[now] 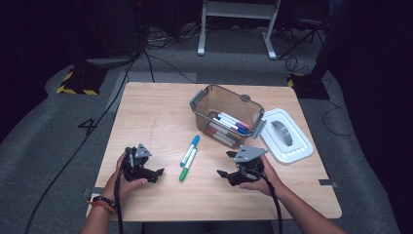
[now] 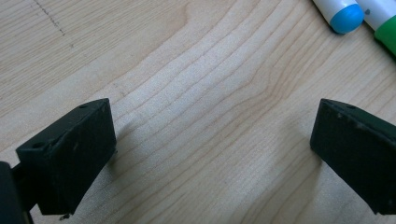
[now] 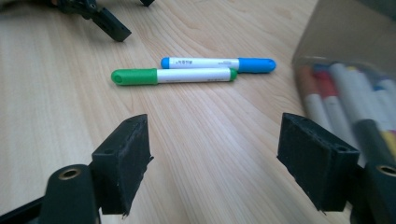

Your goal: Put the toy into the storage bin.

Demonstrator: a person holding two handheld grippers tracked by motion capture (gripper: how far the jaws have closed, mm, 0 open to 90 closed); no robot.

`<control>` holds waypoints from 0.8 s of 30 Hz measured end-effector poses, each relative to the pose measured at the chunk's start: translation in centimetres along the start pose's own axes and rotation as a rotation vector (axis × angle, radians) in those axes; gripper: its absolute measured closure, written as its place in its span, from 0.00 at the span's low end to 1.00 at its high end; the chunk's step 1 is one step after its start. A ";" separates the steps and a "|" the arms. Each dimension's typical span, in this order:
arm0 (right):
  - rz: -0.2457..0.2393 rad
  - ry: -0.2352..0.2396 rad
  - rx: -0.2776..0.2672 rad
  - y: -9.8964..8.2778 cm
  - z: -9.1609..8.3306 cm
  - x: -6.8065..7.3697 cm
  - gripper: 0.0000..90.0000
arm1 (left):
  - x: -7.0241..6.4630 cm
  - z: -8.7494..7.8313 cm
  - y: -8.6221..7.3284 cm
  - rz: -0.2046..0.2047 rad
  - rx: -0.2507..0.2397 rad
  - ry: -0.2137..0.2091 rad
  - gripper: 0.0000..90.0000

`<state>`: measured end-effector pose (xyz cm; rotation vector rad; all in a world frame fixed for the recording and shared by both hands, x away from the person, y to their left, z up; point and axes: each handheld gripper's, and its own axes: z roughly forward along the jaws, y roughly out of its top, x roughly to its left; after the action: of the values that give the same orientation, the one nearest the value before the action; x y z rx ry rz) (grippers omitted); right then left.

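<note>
Right gripper (image 1: 223, 174) jaws are standing wide open, nothing between them, just bare table (image 1: 160, 117). In the right gripper view they are pointing at the green marker (image 3: 173, 75) and the blue marker (image 3: 218, 64), both lying flat well ahead of the tips, not touching the jaws.

Left gripper (image 1: 159, 172) jaws are also gaping wide, gripping nothing; in the left gripper view only wood grain is sitting between them, with the blue marker's cap end and the green one's end showing at the top right corner, apart from the jaws.

Both grippers are sitting low over the near half of the table, jaws facing each other across the markers. Left one is being held toward the near left side, right one toward the near right.

The two markers are lying side by side, touching or nearly so, around the table's middle, between the two grippers and slightly farther back. Blue one is lying on the far side of the green one, as the high view gives it.

Bin (image 1: 201, 100), clear grey, is sitting beyond the markers toward the far right, already holding several markers (image 1: 229, 124). Its white lid (image 1: 302, 148) is lying flat next to it by the right edge, just behind the right hand (image 1: 265, 178).
</note>
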<state>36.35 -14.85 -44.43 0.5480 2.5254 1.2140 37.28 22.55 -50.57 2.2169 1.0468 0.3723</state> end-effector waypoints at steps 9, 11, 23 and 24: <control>-0.020 0.048 0.023 2.0 7.1 2.7 0.29 | 0.0 0.0 0.0 0.001 0.001 0.000 0.01; -0.014 0.045 0.030 2.6 8.3 3.3 0.28 | 0.0 0.0 0.0 0.007 0.001 0.000 0.01; 0.033 0.012 0.034 3.2 11.4 3.9 0.26 | 0.0 0.0 0.0 0.008 0.001 -0.001 0.01; 0.036 0.006 0.040 3.2 11.3 3.7 0.26 | 0.0 0.0 0.0 0.008 0.001 -0.001 0.01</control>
<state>38.33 -3.64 -49.09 0.6027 2.5604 1.1814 37.29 22.59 -50.56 2.2229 1.0379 0.3743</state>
